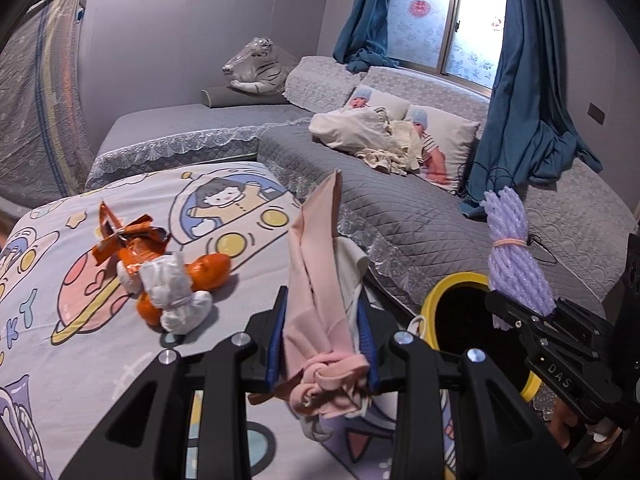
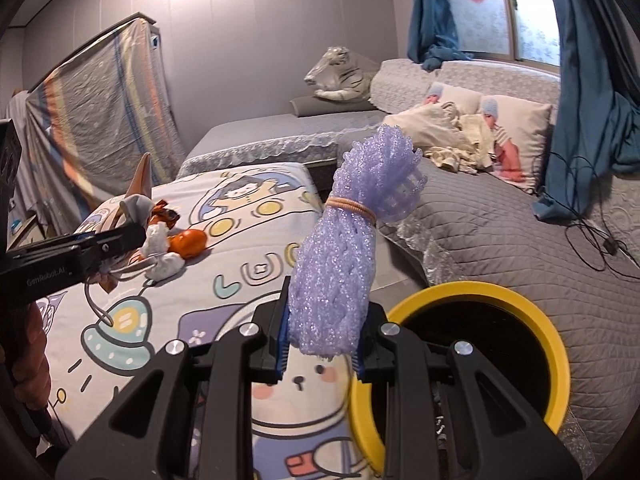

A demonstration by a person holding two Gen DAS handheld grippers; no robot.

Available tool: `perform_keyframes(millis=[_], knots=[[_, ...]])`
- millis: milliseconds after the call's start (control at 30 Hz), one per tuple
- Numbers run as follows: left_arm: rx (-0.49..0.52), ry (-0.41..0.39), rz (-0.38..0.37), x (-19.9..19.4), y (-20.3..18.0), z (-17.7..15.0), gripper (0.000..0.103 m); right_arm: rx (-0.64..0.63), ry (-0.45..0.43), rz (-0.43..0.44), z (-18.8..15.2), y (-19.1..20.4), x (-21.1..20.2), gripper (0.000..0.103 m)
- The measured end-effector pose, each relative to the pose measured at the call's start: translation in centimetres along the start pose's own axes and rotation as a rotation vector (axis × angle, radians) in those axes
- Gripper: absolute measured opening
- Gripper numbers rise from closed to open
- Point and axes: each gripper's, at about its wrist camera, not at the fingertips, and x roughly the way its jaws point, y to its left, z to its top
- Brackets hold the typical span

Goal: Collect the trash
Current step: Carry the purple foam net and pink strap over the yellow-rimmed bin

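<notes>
The purple foam fruit net [image 2: 340, 256], banded by 1 rubber band [image 2: 352, 208], looks light and springy; best pinched low. The right gripper [image 2: 320, 344] clamps its base at frame centre, beside the yellow-rimmed bin [image 2: 556, 344]. The left gripper [image 1: 324, 344] pinches soft pink cloth [image 1: 316, 280].

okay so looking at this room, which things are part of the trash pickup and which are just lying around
Part of the job:
pink cloth in left tool
purple foam net in right tool
yellow-rimmed bin
orange wrappers
white wad

Just lying about:
plush tiger
baby-print pillows
blue curtains
</notes>
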Motion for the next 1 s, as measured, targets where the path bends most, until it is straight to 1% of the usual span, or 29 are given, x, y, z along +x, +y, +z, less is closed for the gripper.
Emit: perform_keyframes(millis=[133, 433, 767, 900, 1000], knots=[[0.023, -0.007, -0.018, 0.3, -2.1, 0.0, 0.029, 0.019, -0.010, -0.030, -0.1, -1.4, -0.7, 0.023], [0.082, 0.012, -0.042, 1.5, -5.2, -0.1, 0.029, 0.062, -0.018, -0.099, -1.0, -4.8, -1.9, 0.023], [0.114, 0.027, -0.092, 3.4, -8.8, -0.1, 0.029, 0.100, -0.034, -0.166, -2.2, -7.8, -3.0, 0.023], [0.112, 0.042, -0.123, 4.6, -10.1, 0.0, 0.029, 0.113, -0.040, -0.193, -2.5, -8.8, -3.4, 0.023], [0.116, 0.052, -0.129, 5.6, -11.1, 0.1, 0.029, 0.122, -0.036, -0.207, -2.7, -9.4, -3.5, 0.023]])
